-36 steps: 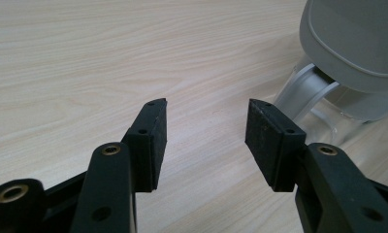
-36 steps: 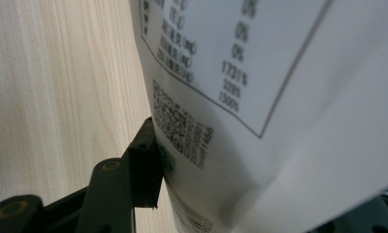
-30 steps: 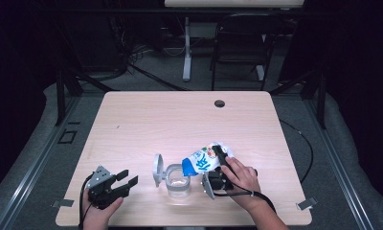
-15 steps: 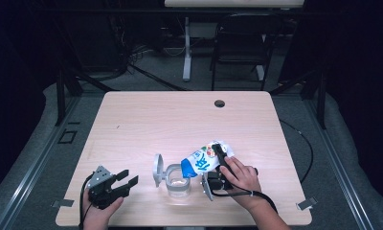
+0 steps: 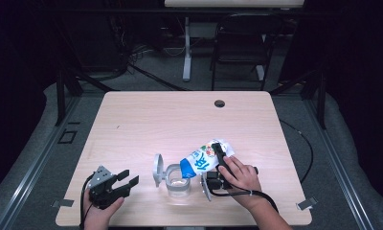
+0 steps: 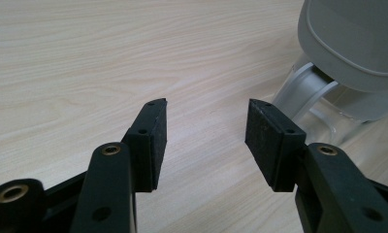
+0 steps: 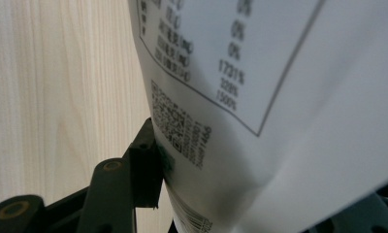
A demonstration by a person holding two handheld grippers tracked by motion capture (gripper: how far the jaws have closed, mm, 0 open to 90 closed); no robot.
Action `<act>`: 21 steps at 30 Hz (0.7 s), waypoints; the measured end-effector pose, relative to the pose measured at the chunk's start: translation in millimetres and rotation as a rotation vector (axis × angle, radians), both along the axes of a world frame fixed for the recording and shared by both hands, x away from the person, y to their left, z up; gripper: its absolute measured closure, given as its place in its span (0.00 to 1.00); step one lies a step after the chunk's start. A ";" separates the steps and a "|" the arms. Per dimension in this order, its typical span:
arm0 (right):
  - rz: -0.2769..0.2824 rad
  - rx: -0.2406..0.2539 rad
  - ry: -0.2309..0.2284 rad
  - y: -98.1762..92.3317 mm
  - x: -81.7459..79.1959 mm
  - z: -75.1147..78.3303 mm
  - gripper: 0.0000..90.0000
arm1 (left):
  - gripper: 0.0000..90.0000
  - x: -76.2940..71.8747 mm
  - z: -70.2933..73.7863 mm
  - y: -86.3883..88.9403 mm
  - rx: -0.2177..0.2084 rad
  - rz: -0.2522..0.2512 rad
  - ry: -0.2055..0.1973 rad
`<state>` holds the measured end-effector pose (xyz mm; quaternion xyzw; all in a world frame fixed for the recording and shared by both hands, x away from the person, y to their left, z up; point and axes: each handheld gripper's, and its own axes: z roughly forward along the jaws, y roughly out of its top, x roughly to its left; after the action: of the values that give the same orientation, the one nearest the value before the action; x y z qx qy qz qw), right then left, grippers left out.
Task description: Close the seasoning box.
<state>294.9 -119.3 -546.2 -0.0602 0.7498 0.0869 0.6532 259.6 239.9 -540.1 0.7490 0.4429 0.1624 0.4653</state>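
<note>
Gripping a pouch [image 5: 205, 159] in the right gripper [image 5: 217, 165], near the front edge of the table [image 5: 180, 120]; jaws standing wide and clamped on the pouch's body, one pad pressing its printed white back [image 7: 260, 97] in the right gripper view. Tilting the pouch, blue end down and to the left, over the mouth of a clear jar [image 5: 176, 182]. Leaning the blue end right at the jar's rim; impossible to tell whether touching or just above. Holding something pale in the bottom of the jar. Swinging open on the jar's left side, a grey lid [image 5: 157, 168], standing upright on its hinge.

Resting at the front left of the table, well apart from the pouch, the left gripper [image 5: 125, 179], with jaws spread and nothing between the pads [image 6: 155, 141]. Pointing toward the jar, with the grey lid [image 6: 352, 43] and its clear hinge looming at the upper right of the left gripper view.

Trailing from each gripper, a black cable. Sitting near the far edge of the table, a small dark hole [image 5: 219, 103].
</note>
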 end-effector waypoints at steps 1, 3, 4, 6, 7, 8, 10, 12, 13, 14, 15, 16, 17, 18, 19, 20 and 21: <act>-0.004 -0.008 -0.003 0.4 0.1 0.2 0.52 | 0.56 -0.1 0.0 0.1 0.000 0.000 0.000; -0.003 -0.012 -0.002 0.6 0.2 0.6 0.52 | 0.56 -0.2 0.0 0.5 0.002 0.000 -0.001; 0.001 -0.016 -0.007 0.7 0.3 0.6 0.52 | 0.56 -0.3 -0.3 0.5 -0.002 0.004 -0.004; -0.006 -0.027 -0.010 1.1 -0.4 1.4 0.52 | 0.56 -0.3 -0.6 0.9 -0.006 0.006 -0.006; -0.013 -0.046 -0.012 1.6 -1.3 3.1 0.52 | 0.56 -0.3 -0.5 1.2 -0.004 0.004 -0.007; -0.004 -0.043 -0.015 1.5 -0.8 2.7 0.52 | 0.56 -0.4 -0.5 1.4 -0.005 0.005 -0.007; 0.001 -0.051 -0.013 1.7 -0.9 3.9 0.52 | 0.56 -0.4 -0.5 1.7 -0.004 0.006 -0.007; 0.003 -0.058 -0.010 1.7 -0.7 4.4 0.52 | 0.56 -0.3 -0.6 1.5 -0.004 0.006 -0.007; 0.002 -0.059 -0.008 1.7 -0.7 4.5 0.52 | 0.56 -0.3 -0.7 1.4 -0.004 0.005 -0.007; -0.003 -0.061 -0.003 1.8 -1.1 4.5 0.52 | 0.56 -0.1 -0.9 1.2 -0.005 0.003 -0.006; -0.009 -0.069 -0.004 2.0 -1.6 4.5 0.52 | 0.56 0.0 -1.0 1.0 -0.003 0.000 -0.008; -0.011 -0.071 -0.004 2.3 -1.8 4.7 0.52 | 0.56 0.0 -1.1 0.9 -0.003 0.000 -0.008; -0.008 -0.071 -0.003 2.4 -1.5 5.0 0.52 | 0.56 0.1 -1.1 0.9 -0.005 0.000 -0.007; -0.011 -0.071 -0.001 2.4 -1.7 5.0 0.52 | 0.56 0.1 -1.1 0.9 -0.005 0.000 -0.008; -0.021 -0.095 -0.011 3.2 -2.7 7.3 0.52 | 0.56 0.0 -1.0 0.9 -0.007 0.001 -0.008; -0.010 -0.080 -0.006 2.9 -1.7 6.1 0.52 | 0.56 -0.2 -1.0 1.0 -0.008 0.001 -0.007; -0.009 -0.081 -0.007 2.9 -1.7 6.2 0.52 | 0.56 -0.3 -1.0 0.9 -0.007 0.001 -0.007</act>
<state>293.2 -116.4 -540.0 -0.0835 0.7506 0.0536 0.6533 259.3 240.8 -541.1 0.7465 0.4423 0.1637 0.4694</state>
